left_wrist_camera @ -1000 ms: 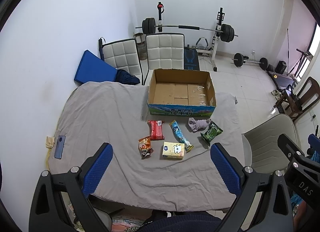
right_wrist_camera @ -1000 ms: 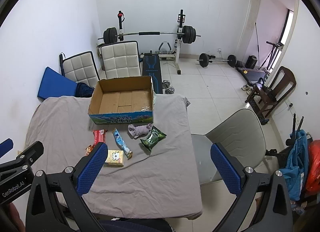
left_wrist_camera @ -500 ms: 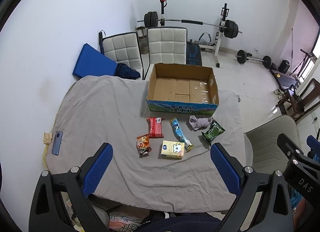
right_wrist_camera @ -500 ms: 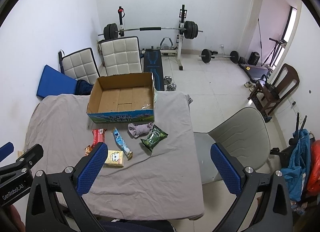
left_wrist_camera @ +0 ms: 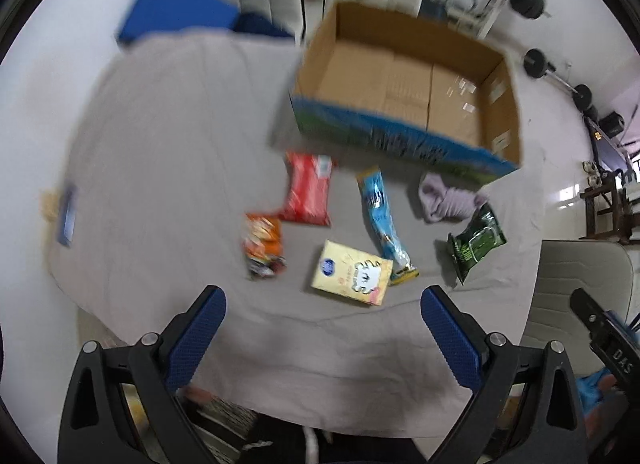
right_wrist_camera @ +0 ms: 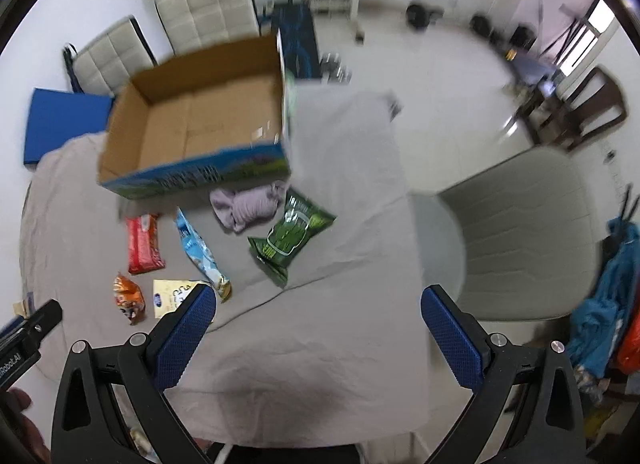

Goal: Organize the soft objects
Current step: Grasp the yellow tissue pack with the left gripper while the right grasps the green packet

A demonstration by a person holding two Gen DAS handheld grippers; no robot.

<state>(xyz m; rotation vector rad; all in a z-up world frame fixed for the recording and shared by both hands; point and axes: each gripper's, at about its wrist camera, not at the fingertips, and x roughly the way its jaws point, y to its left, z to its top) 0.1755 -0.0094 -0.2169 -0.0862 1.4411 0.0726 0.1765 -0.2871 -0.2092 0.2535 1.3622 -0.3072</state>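
An empty cardboard box (left_wrist_camera: 404, 75) (right_wrist_camera: 200, 119) stands at the far side of the grey-sheeted table (left_wrist_camera: 160, 143) (right_wrist_camera: 340, 264). In front of it lie a red packet (left_wrist_camera: 308, 189) (right_wrist_camera: 144, 244), an orange snack bag (left_wrist_camera: 262, 244) (right_wrist_camera: 128, 296), a yellow tissue pack (left_wrist_camera: 352, 274) (right_wrist_camera: 172, 298), a light blue packet (left_wrist_camera: 384, 219) (right_wrist_camera: 200, 252), a lilac cloth bundle (left_wrist_camera: 448, 199) (right_wrist_camera: 248, 203) and a green packet (left_wrist_camera: 476, 242) (right_wrist_camera: 292, 232). My left gripper (left_wrist_camera: 322, 320) is open and empty above the table's near edge. My right gripper (right_wrist_camera: 318, 316) is open and empty, right of the items.
A blue phone (left_wrist_camera: 66, 215) lies at the table's left edge. A beige chair (right_wrist_camera: 516, 236) stands to the right of the table. Two white padded chairs (right_wrist_camera: 200, 11) and a blue mat (right_wrist_camera: 60, 123) stand behind it, with gym equipment further back.
Both grippers have come down and forward toward the table, so the box and items look larger. Both stay open. Nothing on the table has moved.
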